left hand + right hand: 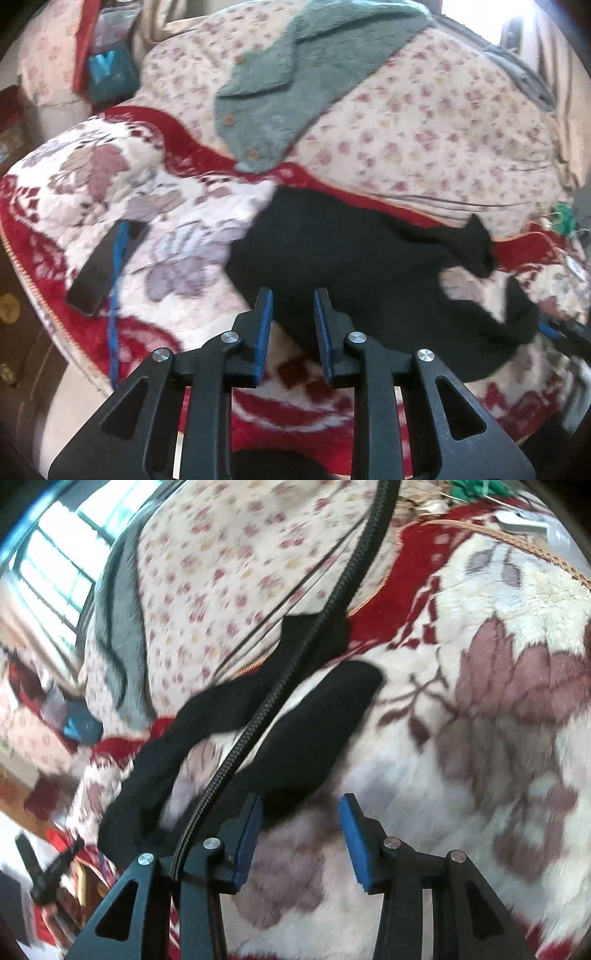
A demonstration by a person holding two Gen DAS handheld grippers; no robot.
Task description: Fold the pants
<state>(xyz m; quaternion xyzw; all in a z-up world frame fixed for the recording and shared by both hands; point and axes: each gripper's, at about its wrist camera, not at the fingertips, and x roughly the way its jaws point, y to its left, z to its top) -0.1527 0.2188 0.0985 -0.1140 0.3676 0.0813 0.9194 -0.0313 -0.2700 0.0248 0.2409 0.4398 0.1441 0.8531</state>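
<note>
**Q:** Blue pads closest to the lens, w/ black linkages behind. What are the claws doing?

**A:** Left claw [292, 299] is sitting w/ its pads a small gap apart, nothing between them, hovering over the near edge of the pants [351, 269]. Right claw [301, 805] is spreading wider, also empty, its left pad just beside the nearer leg end.

**Q:** Where's the garment lying?

**A:** On the bed, on top of a plush blanket [110, 177] w/ red border and mauve flowers. Body of the pants is bunching in front of the left claw; both legs are trailing off to the right, splayed apart, far one twisting.

**Q:** Risks, going left to right?

**A:** Left side: fabric is looking soft and limp, so the claw could be pinching blanket pile along w/ it, or only one layer, and the fold drags. Middle: green fleecy garment [295, 74] w/ small buttons is lying further back on the floral quilt [424, 129], apart from the pants; prob. not a snag. Right side: braided black cable [280, 701] is crossing over the far leg in the right wrist view. Lifting that leg could be hooking the cable. Twisted leg prob. needs flattening first or the crease goes crooked.

**Q:** Textures?

**A:** Pants matte black, detail hard to read; blanket fluffy, quilt thin and smooth.
</note>
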